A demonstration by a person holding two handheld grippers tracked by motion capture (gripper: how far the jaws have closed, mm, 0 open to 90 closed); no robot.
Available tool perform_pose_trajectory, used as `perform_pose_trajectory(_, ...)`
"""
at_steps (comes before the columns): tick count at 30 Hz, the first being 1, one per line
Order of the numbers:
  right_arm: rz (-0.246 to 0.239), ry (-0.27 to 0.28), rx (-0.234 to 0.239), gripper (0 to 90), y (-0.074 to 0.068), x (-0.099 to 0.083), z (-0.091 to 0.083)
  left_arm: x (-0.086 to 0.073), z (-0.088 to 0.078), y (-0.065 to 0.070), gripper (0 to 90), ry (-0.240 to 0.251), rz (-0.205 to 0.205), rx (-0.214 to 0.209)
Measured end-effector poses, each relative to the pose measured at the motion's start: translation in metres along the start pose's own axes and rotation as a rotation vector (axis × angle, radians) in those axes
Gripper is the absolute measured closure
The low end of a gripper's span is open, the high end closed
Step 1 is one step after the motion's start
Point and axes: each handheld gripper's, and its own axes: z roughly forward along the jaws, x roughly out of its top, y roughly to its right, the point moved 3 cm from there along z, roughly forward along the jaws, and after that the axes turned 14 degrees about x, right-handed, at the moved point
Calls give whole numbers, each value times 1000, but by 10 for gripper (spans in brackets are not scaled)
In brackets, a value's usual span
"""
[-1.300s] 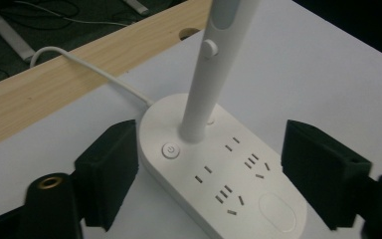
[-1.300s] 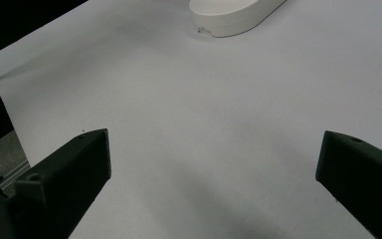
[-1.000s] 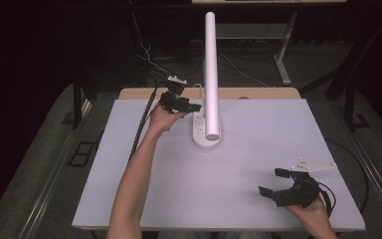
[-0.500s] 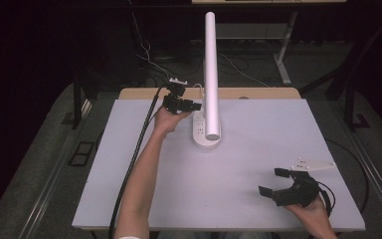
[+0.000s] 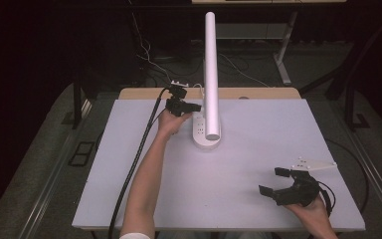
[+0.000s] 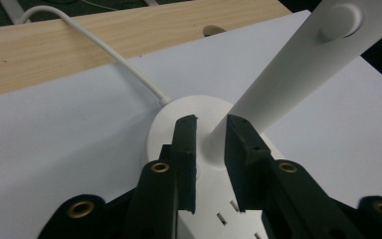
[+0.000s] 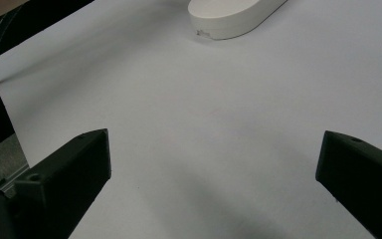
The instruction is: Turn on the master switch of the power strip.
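Note:
A white desk lamp stands at the back middle of the white table, with an oval base (image 5: 206, 139) and a tall stem (image 5: 210, 74). My left gripper (image 5: 195, 106) reaches in from the left, just over the base. In the left gripper view its jaws (image 6: 210, 122) are nearly together with a small empty gap between them. They hover over the base (image 6: 169, 114) where the stem (image 6: 298, 69) rises. My right gripper (image 5: 268, 180) rests low at the front right, wide open and holding nothing (image 7: 214, 144). The lamp base (image 7: 229, 15) lies far ahead of it.
The lamp's white cord (image 6: 104, 47) runs back over a wooden strip (image 5: 258, 93) at the table's far edge. A thick black cable (image 5: 139, 154) trails from the left gripper along the forearm. Bare white tabletop (image 5: 238, 169) separates the two grippers.
The left hand has edged slightly closer to the lamp base. The right gripper has stayed where it was, still open.

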Motion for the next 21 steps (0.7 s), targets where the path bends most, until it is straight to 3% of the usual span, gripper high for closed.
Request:
perform_pose_trajectory(7, -1, 4, -2, 3, 0, 0, 0, -5, 9, 3, 849, -11, -7, 4)
perform_pose_trajectory(11, -1, 4, -1, 2, 1, 0, 0, -7, 11, 2, 878, -35, 17, 17)
perform_pose_trajectory(14, -2, 1, -1, 3, 1, 0, 0, -7, 15, 4, 893, -18, -18, 31)
perform_pose_trajectory(18, -1, 2, -1, 3, 1, 0, 0, -10, 17, 3, 897, -53, 25, 44)
perform_pose_trajectory(21, -1, -2, -2, 3, 1, 0, 0, -13, 19, 4, 898, -67, 32, 54)
